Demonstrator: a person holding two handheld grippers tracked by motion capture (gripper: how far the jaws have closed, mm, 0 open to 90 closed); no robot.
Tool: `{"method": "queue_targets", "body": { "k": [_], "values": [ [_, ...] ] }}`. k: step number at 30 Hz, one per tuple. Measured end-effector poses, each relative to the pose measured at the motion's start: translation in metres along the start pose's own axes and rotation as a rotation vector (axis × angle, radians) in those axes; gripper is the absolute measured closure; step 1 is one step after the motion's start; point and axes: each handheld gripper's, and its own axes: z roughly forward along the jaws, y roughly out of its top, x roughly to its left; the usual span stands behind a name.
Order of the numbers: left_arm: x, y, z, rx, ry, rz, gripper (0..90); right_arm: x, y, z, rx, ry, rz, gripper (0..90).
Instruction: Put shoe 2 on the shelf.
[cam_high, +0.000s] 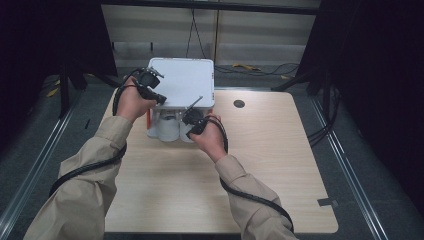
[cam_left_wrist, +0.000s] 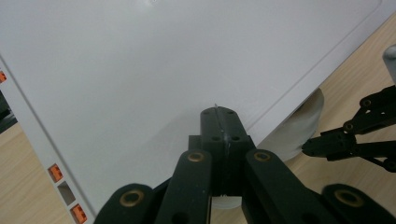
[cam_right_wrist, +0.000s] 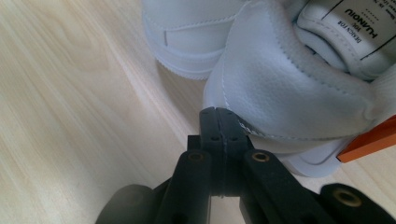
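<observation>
Pressing jaws fully together, the left tongs (cam_left_wrist: 218, 114) rest on the white box lid (cam_high: 182, 82) at upper centre, the right tongs (cam_right_wrist: 218, 114), equally closed, touch a white shoe's (cam_right_wrist: 285, 93) heel on the worktop (cam_high: 210, 190).

White box (cam_high: 182, 80) on wooden table (cam_high: 280, 165)

The pale wooden table (cam_high: 280, 165) has a smooth, matt grain finish. On it, the flat white box lid (cam_left_wrist: 154, 70) looks like smooth matt plastic or card, and the white shoes (cam_right_wrist: 280, 88) show pebbled leather-like uppers with stitched seams.
</observation>
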Motion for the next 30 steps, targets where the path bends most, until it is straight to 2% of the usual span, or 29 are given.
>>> {"method": "queue_targets", "body": {
  "k": [2,4,6,8,9,11,12,14,15,16,17,18,19,21,24,25,27,28,30],
  "values": [
    [0.0,0.0,0.0,0.004,0.003,0.007,90.0,-0.001,0.0,0.002,-0.005,-0.015,-0.004,90.0],
    [0.0,-0.001,0.0,-0.006,0.001,0.005,90.0,-0.001,0.001,0.003,0.003,-0.003,0.005,90.0],
    [0.001,-0.001,0.0,-0.009,-0.001,0.002,90.0,-0.002,0.0,0.004,-0.013,0.006,0.012,90.0],
    [0.002,-0.002,-0.001,-0.022,-0.01,-0.019,90.0,-0.003,-0.002,0.004,-0.012,0.011,0.016,90.0],
    [0.003,-0.002,-0.001,-0.022,0.0,-0.019,89.5,-0.003,-0.004,0.003,-0.01,0.022,0.027,85.9],
    [0.004,-0.002,-0.005,-0.025,0.033,-0.052,73.8,-0.005,-0.008,0.001,0.005,0.082,0.056,77.8],
    [0.004,-0.003,-0.007,-0.021,0.023,-0.073,66.3,-0.006,-0.012,-0.002,-0.001,0.102,0.065,77.1],
    [0.003,-0.006,-0.012,-0.009,0.028,-0.075,55.2,-0.006,-0.02,-0.009,-0.007,0.119,0.052,68.7],
    [0.002,-0.008,-0.015,-0.002,0.034,-0.065,51.3,-0.007,-0.025,-0.013,-0.002,0.125,0.061,64.6],
    [0.001,-0.011,-0.018,-0.005,0.025,-0.074,48.0,-0.008,-0.03,-0.016,-0.005,0.129,0.07,62.7],
    [0.0,-0.014,-0.021,-0.008,0.009,-0.09,45.3,-0.01,-0.035,-0.019,-0.007,0.131,0.072,60.1],
    [0.0,-0.014,-0.021,-0.008,0.009,-0.09,42.8,-0.01,-0.035,-0.019,-0.007,0.131,0.072,60.1],
    [-0.003,-0.021,-0.026,-0.003,0.005,-0.088,39.9,-0.014,-0.044,-0.025,-0.008,0.129,0.084,52.5],
    [-0.006,-0.028,-0.028,0.003,-0.013,-0.091,36.3,-0.018,-0.054,-0.031,-0.005,0.136,0.102,50.2],
    [-0.01,-0.034,-0.03,0.003,-0.025,-0.084,32.5,-0.022,-0.061,-0.037,-0.011,0.129,0.103,46.0],
    [-0.014,-0.04,-0.031,0.003,-0.035,-0.084,31.4,-0.023,-0.067,-0.042,-0.037,0.13,0.099,40.7],
    [-0.018,-0.044,-0.031,0.003,-0.055,-0.087,29.3,-0.024,-0.071,-0.047,-0.055,0.129,0.097,36.0],
    [-0.02,-0.047,-0.031,0.012,-0.062,-0.073,28.8,-0.024,-0.073,-0.049,-0.054,0.127,0.097,33.6],
    [-0.023,-0.052,-0.031,0.016,-0.075,-0.071,26.1,-0.025,-0.077,-0.052,-0.05,0.124,0.094,30.9]
  ]
}}
